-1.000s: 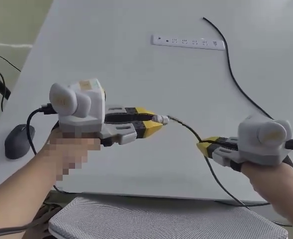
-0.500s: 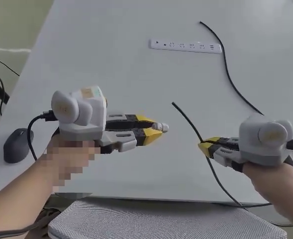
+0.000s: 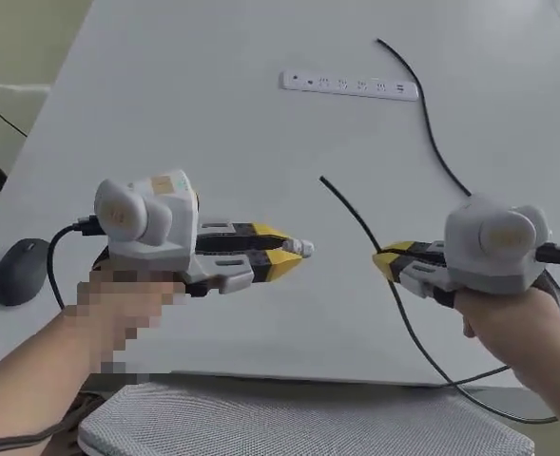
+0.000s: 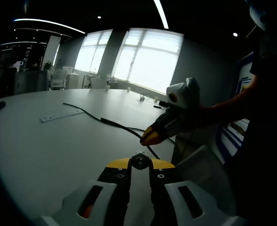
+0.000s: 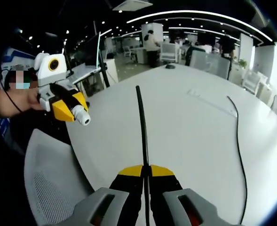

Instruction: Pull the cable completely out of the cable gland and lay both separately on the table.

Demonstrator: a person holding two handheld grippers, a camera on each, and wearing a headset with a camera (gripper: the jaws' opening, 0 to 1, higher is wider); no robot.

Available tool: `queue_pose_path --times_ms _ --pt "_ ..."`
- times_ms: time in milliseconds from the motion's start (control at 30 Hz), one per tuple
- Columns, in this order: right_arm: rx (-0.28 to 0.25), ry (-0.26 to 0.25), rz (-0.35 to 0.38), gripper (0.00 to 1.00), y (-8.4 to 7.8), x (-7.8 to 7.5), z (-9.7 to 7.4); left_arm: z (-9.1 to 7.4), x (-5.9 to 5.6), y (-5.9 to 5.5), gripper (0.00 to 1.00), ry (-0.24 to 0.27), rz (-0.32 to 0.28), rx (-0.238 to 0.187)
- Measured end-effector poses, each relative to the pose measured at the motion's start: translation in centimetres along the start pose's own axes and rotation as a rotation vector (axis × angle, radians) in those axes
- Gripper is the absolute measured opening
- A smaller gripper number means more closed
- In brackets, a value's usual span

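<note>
1. The left tool point(image 3: 295, 254) is held in a hand over the front part of the white desk point(image 3: 213, 123). Its yellow-tipped jaws are pressed together on the cable gland point(image 3: 302, 249).
2. The cable gland is small and pale. It sticks out past the jaw tips and is pointed toward the right tool point(image 3: 382, 263).
3. In the left gripper view the cable gland point(image 4: 140, 161) is seen end-on as a round thing squeezed between the two jaws.
4. The right tool is held in the other hand, near the front edge of the desk. Its jaws are pinched tight on the thin black cable point(image 3: 351, 211).
5. The cable is all the way out of the cable gland. Its free end is up and to the left of the right tool, apart from the gland, and bare desk can be seen between them.
6. In the right gripper view the cable point(image 5: 142, 123) is seen running straight up from between the jaws.
7. Behind the right tool, the rest of the cable hangs down past the front edge of the desk.
8. Both things are held up in the tools and are not yet laid on the desk.
9. A white power strip point(image 3: 349, 85) lies far back on the desk. A second black cable point(image 3: 430, 133) curves from near it toward the right side.
10. A dark mouse point(image 3: 18, 271) lies at the left edge of the desk. A grey chair point(image 3: 289, 423) is seen below the front edge.
</note>
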State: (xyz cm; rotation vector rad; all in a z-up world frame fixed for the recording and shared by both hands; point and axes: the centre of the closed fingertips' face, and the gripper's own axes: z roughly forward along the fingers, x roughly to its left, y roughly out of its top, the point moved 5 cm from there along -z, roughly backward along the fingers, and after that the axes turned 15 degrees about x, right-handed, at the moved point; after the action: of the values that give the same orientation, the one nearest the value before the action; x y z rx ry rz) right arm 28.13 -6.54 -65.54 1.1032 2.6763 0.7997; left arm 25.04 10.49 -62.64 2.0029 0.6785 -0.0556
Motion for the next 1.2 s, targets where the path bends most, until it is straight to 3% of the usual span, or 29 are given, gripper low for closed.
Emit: queue_pose_path --times_ms 333,633,833,1200 --pt "-0.01 -0.008 -0.017 0.0 2.1 -1.0 0.1 -0.3 0.7 -0.9 0.15 0.015 -0.041 -0.027" --pt "-0.002 -0.034 -0.107 0.0 4.5 -1.0 1.0 0.1 1.1 -1.5 0.15 0.017 -0.054 -0.04" --pt "0.033 -0.036 -0.176 0.0 5.9 -0.4 2.3 0.2 1.4 -2.1 0.15 0.026 -0.043 -0.044" --pt "0.066 -0.02 -0.282 0.0 9.1 1.0 5.3 -0.5 2.6 -4.7 0.15 0.056 -0.038 -0.024"
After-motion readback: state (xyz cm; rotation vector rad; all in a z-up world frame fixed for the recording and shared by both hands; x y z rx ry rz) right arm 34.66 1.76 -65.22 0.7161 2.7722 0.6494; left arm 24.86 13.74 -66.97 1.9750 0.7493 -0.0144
